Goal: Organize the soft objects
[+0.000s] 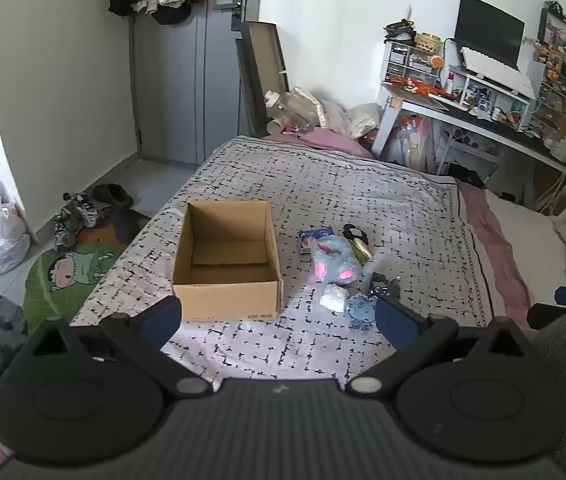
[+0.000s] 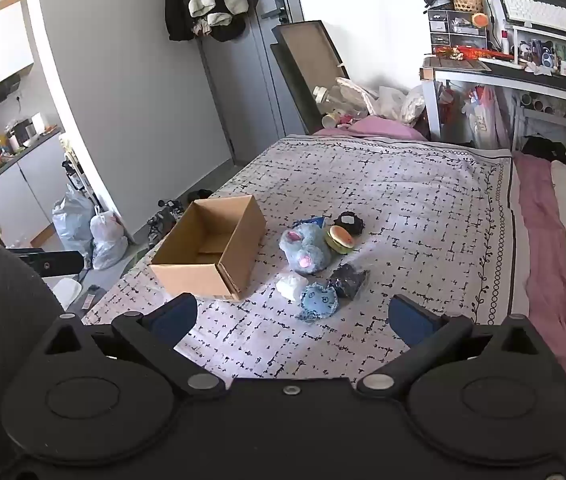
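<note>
Open-topped brown cardboard box (image 1: 227,260) sits empty on the bed, and all places here are given from it. Just beside its right wall lies a loose pile of soft things: a fluffy blue plush animal with pink ears (image 2: 305,250), a small hamburger-shaped squishy toy (image 2: 339,239) past that, a round black fuzzy item (image 2: 349,222) farther still from the box. Nearer the grippers, off the box's front right corner: a crumpled white tissue-like wad (image 2: 291,286), a pale blue round plush with a face (image 2: 319,300), a dark crinkly plastic-wrapped packet (image 2: 347,280).

Left gripper (image 1: 279,316) has its jaws spread wide, nothing between them, hanging short of the box's front wall. Right gripper (image 2: 293,318) is likewise spread wide and empty, hovering short of the pile.

Handling guess: everything looks light, squashy, unbreakable. The plush animal should take a pinch across the body; fur may slip, so bite deep. Tissue wad will collapse, so pinch its middle. The packet looks slick.

Surface is a soft white bedspread with a black dash grid (image 1: 323,200), so it will give under pressure. Beyond the box: grey door (image 1: 187,80), cluttered desk with a monitor (image 1: 487,32), bags and shoes on the floor left of it.
</note>
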Motion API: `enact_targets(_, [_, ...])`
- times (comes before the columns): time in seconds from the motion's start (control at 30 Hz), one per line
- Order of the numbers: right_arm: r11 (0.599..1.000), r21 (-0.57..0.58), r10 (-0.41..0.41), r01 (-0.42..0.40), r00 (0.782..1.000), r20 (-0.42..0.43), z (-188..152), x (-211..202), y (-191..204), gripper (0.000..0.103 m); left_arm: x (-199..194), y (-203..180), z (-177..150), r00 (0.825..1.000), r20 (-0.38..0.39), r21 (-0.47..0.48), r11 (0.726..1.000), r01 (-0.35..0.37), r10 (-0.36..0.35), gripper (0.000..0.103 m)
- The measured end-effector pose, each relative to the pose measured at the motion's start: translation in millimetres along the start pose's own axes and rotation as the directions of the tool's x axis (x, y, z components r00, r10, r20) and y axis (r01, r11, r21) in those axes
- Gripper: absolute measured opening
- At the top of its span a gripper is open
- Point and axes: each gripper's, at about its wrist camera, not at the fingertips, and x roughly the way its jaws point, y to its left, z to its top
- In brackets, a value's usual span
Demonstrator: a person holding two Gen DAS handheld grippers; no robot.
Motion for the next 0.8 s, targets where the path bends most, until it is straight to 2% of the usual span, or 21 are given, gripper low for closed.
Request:
enact_targets(0.2, [1.0, 0.005, -0.003, 0.002, 1.0, 0.002, -1.0, 0.8, -0.3, 0.103, -4.4, -4.7, -0.9, 1.0, 0.025, 0.009, 1.0, -0.019, 0.019, 0.102])
enact_targets(0.33, [0.999, -0.018, -0.05, 0.05, 0.999, 0.0, 2.6, -0.6, 3.4, 0.103, -7.2, -6.4, -3.0, 0.999, 0.028, 0.001, 1.0, -0.024, 0.024, 0.102])
enact_targets(0.53, [0.998, -0.022, -0.067, 0.067, 0.998, 0.005, 0.9, -2.9, 2.6, 0.103, -12.1, 2.0, -1.3, 1.0, 0.016, -0.063, 0.998, 0.016, -0.015, 0.102])
enact_targets(0.8, [0.994, -0.012, -0.105, 0.105, 0.994, 0.015, 0.3, -6.7, 3.7, 0.103, -15.1, -4.2, 2.1, 0.999, 0.034, -0.045, 0.999, 0.012, -0.01, 0.102])
